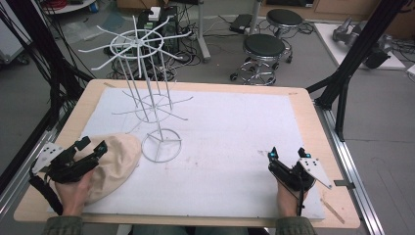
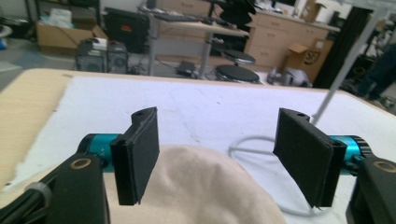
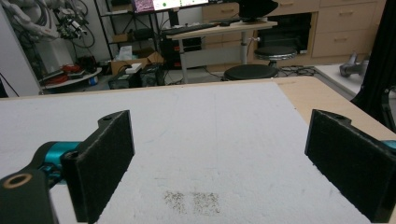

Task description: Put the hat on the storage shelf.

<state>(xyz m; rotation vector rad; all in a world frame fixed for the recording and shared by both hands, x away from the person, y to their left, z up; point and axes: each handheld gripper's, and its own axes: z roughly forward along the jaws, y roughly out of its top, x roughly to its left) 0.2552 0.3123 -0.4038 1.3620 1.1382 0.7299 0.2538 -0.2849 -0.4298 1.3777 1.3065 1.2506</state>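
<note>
Beige cap (image 1: pixel 113 164) under spread left tongs (image 1: pixel 92 145), beside wire rack (image 1: pixel 147 88).

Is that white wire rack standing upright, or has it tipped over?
Upright. The white wire rack stands on its round base ring flat on the white mat, with its pole rising straight and its arms spreading out level.

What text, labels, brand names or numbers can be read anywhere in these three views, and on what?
None can be read.
Cardboard box behind the table, left gripper view: a dark round mark, too blurred to read.
Monitor at the top of the right gripper view: bright screen content, too small to read.
The beige cap, wire rack and both hand-held grippers carry no legible markings.
</note>
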